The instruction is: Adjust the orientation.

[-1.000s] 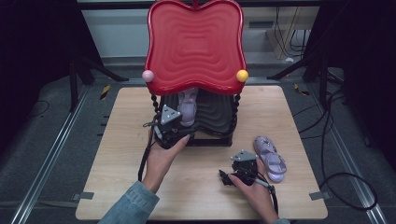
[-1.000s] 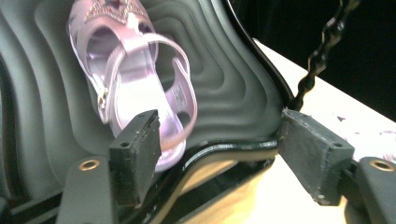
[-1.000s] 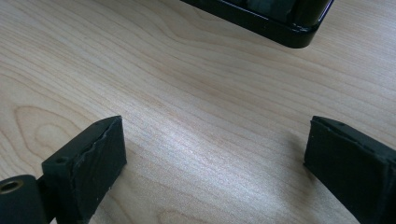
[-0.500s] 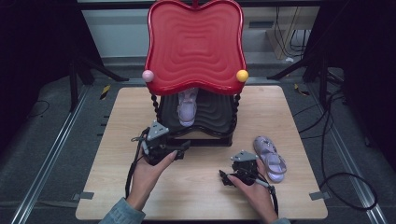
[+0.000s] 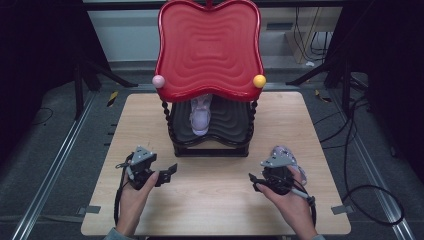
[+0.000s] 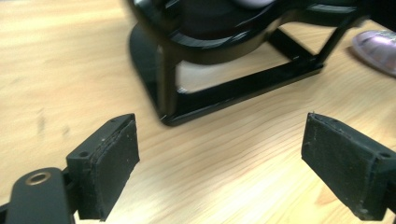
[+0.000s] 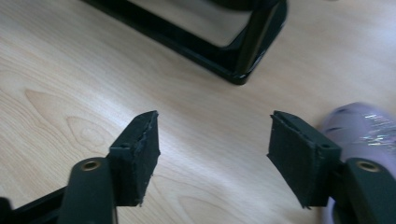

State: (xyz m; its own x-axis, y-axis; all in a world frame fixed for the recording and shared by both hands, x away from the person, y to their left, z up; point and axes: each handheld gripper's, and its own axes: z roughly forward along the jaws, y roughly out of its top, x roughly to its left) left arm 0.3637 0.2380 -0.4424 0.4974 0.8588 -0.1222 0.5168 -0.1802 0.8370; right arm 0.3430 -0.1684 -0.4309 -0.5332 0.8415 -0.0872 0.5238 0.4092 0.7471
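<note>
Two lilac shoes here and just one is racked so far; the shelved shoe (image 5: 200, 117) sits toe-out on the black lower shelf (image 5: 227, 122) of the rack (image 5: 210, 150), under the red top tray (image 5: 210, 50), which looks bare from the high view; nothing else is on either level as far as I can see. The loose shoe (image 7: 362, 126) lies on the table (image 5: 150, 115) to the right of the rack, just beside the right gripper (image 5: 255, 182); that claw's jaws have just been closing but stand apart with only bare wood between them, the shoe being off to the outside of one jaw. The left gripper (image 5: 169, 174) hovers in front of the rack's left leg, jaws wide apart and just been opening, holding nothing. My guess on what could go sideways: if the right claw clamps where it is, it grabs air or nudges the shoe off toward the table edge, since the shoe isn't lined up in the gap; a pinch on the soft upper could let it droop or twist in the grip; and going into the shelf, the low red tray and the beaded posts leave little headroom, so the claw or heel could bump the rack, or shove the shelved shoe out of place.
</note>
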